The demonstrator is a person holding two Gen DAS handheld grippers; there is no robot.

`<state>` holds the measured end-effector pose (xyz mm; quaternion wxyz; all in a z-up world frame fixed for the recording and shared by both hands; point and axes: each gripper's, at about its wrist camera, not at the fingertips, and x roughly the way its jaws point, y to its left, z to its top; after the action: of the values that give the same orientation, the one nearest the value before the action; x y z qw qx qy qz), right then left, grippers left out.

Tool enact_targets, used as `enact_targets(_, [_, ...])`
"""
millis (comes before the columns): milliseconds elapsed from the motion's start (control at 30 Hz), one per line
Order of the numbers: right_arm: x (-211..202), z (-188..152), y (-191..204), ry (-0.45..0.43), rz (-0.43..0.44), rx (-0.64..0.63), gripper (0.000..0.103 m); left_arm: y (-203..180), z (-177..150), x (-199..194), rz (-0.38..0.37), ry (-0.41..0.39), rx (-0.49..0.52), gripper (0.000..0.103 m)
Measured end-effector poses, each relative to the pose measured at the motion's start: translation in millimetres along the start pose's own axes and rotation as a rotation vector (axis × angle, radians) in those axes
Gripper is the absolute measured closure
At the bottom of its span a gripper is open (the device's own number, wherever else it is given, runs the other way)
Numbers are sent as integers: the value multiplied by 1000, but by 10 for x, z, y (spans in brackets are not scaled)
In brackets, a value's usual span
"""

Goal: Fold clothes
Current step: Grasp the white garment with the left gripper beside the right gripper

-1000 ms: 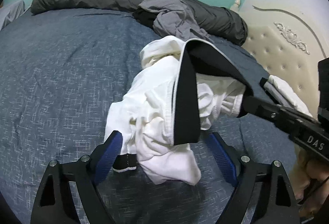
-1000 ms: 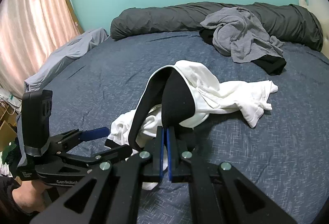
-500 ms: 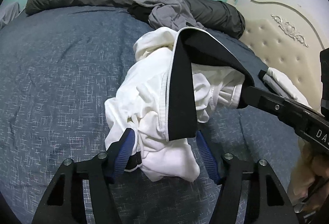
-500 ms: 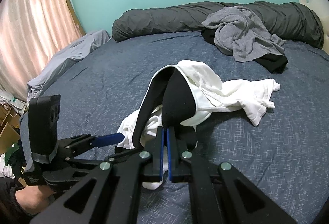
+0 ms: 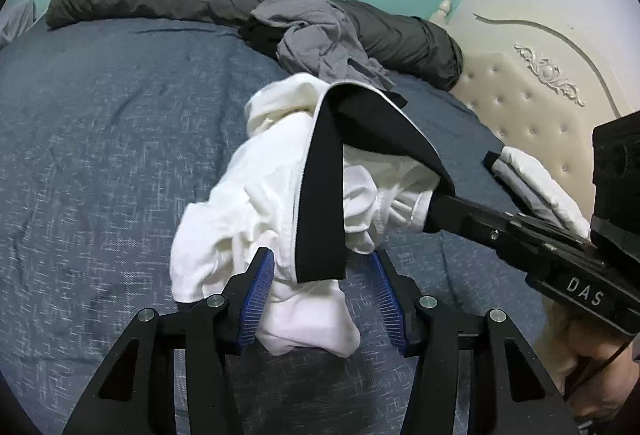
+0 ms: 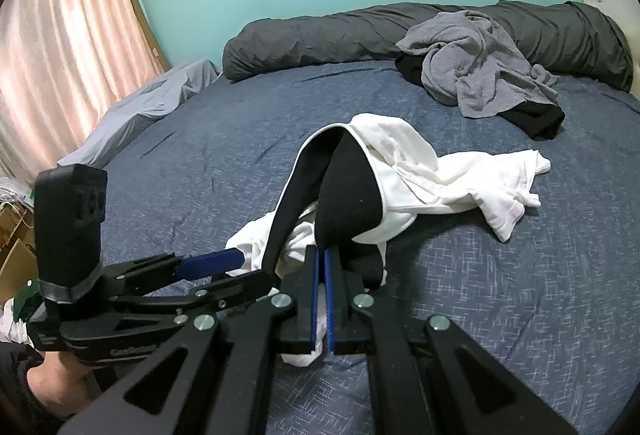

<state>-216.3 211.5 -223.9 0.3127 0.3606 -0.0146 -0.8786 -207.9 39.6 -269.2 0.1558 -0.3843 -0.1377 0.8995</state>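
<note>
A crumpled white garment [image 5: 248,219] with a wide black band [image 5: 320,203] lies on the blue bed [image 5: 100,155]. My left gripper [image 5: 320,259] is open, its blue pads [image 5: 258,287] straddling the garment's near white fold. From the right, my right gripper [image 5: 436,195] is shut on the black band and holds it raised in a loop. In the right wrist view the right gripper [image 6: 321,255] pinches the black band [image 6: 348,195]; the white garment [image 6: 460,179] spreads out behind it. The left gripper [image 6: 256,267] reaches in from the left, held by a hand [image 6: 52,383].
A grey and black clothes pile [image 6: 480,75] lies at the far side against a rolled dark duvet [image 6: 320,39]. A padded cream headboard [image 5: 540,95] and a folded white stack [image 5: 536,187] are on the right. Pink curtains [image 6: 60,55] hang at the left.
My left gripper has moved forward over the near white fold and its pads have drawn closer together. The right gripper still holds the black band, almost unmoved.
</note>
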Motion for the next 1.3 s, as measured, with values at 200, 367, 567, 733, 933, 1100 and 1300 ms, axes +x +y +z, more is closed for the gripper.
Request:
enact_targets(200, [10,4,1,0,5,1,101,78,-29,107,-23,29,-29,49])
enact_targets(367, [12,9,0,-1,9,4,101,73,-1,135,-22,22,-29,53])
enact_targets(567, [26,-4,12,5,5,-12,101,87,37,209,-13,23,-17,67])
enact_targets(733, [12,-8,-40,5,-27,-14,101,187,60,178,6,16,-39,75])
enact_targets(933, [-32,-18,-209,13,-100,7,101,375,111,24,35,-22,-73,76])
enact_targets(1100, [86,-48,-396,61,-189,27,99,447,123,-11,60,-28,-79,76])
enact_targets(1300, [198,-104,-459,81,-258,17,96,427,141,-43,106,-35,-40,74])
